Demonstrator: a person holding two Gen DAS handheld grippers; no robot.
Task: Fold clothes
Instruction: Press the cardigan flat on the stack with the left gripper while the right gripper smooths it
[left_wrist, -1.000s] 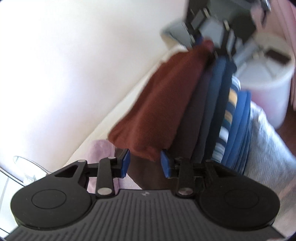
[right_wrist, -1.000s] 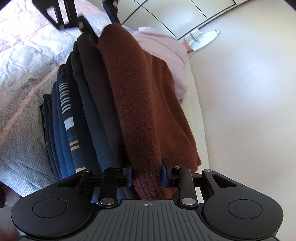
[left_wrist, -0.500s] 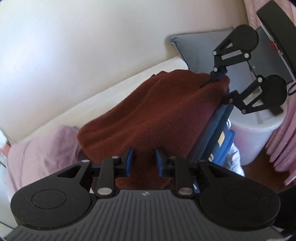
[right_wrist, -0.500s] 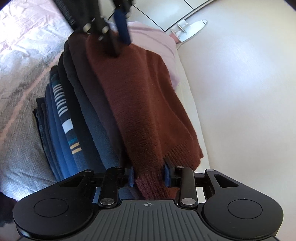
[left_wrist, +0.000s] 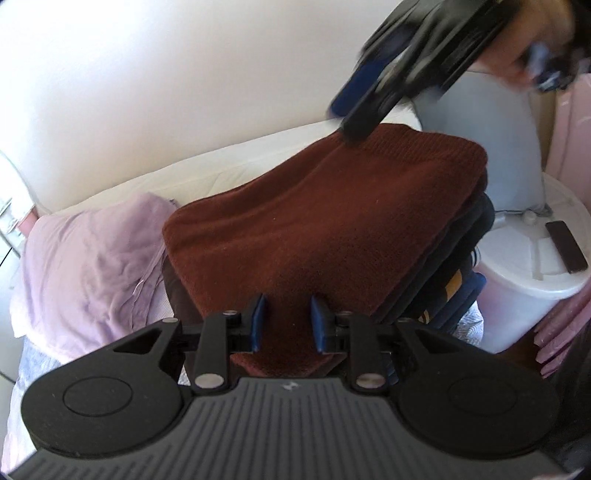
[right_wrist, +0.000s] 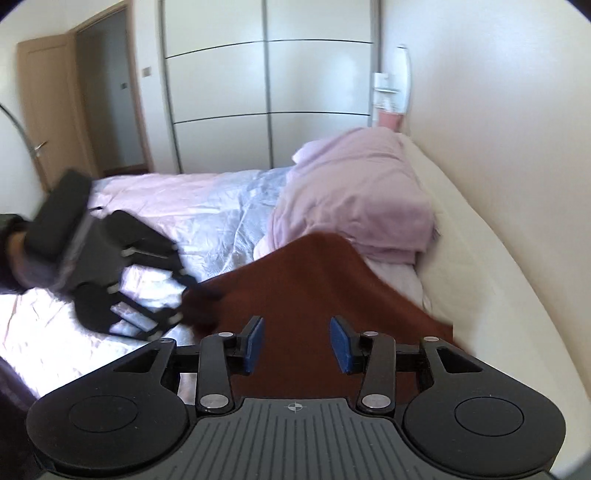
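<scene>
A folded rust-brown sweater (left_wrist: 325, 206) lies on top of a stack of folded dark and striped clothes (left_wrist: 458, 258) on the bed. My left gripper (left_wrist: 288, 325) is shut on the sweater's near edge, with knit fabric between its blue pads. From the right wrist view the left gripper (right_wrist: 188, 295) pinches the sweater (right_wrist: 314, 288) at its left corner. My right gripper (right_wrist: 297, 341) hovers open just above the sweater with nothing between its pads. In the left wrist view the right gripper (left_wrist: 354, 107) is a blur over the sweater's far edge.
A lilac pillow (left_wrist: 92, 258) (right_wrist: 351, 195) sits beside the stack against the cream headboard (right_wrist: 480, 258). A grey cushion (left_wrist: 480, 110) and a white round bin (left_wrist: 535, 280) with a dark flat object (left_wrist: 565, 251) stand past the stack. Wardrobe doors (right_wrist: 258, 92) lie beyond the bed.
My right gripper has let go of the sweater, opened wider and swung upward, so its view now faces across the bed. My left gripper moved onto the sweater's edge and closed on it.
</scene>
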